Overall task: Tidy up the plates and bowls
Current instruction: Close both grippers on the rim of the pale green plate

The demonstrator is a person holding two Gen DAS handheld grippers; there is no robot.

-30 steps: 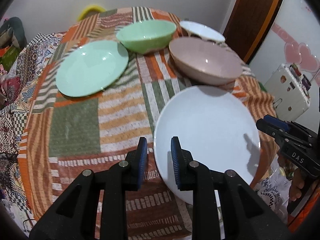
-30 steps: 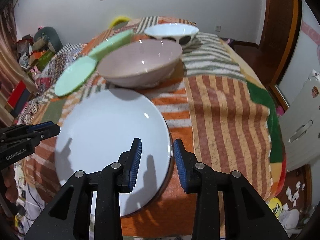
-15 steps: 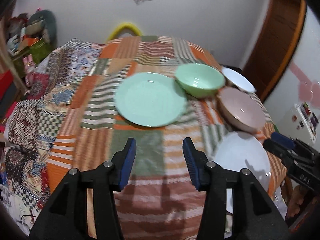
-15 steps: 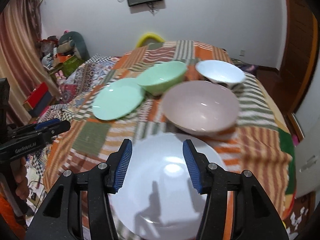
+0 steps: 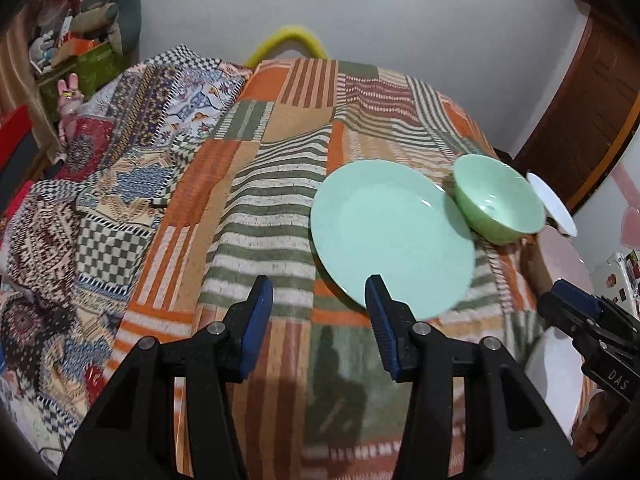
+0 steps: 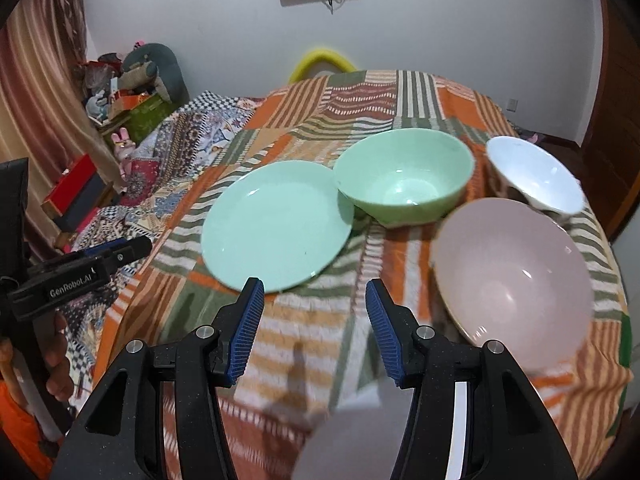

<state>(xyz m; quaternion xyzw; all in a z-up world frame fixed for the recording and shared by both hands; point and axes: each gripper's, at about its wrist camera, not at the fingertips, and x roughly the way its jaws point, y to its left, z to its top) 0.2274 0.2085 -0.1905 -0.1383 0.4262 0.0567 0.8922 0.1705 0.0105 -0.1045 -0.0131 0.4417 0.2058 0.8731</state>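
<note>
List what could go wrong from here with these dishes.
1. The white plate lies at the table's near edge, apparently overhanging; a bump from either open hand-held gripper could tip it off.
2. The green bowl sits tight against the green plate; lifting one may drag the other.

Lighting: even, moderately bright indoor light. Soft shadows on the patchwork blanket (image 5: pixel 280 216) below both cameras. Small glare spots in the pink bowl (image 6: pixel 516 276). Motion blur throughout; strong fisheye bending, dark vignetted corners.
</note>
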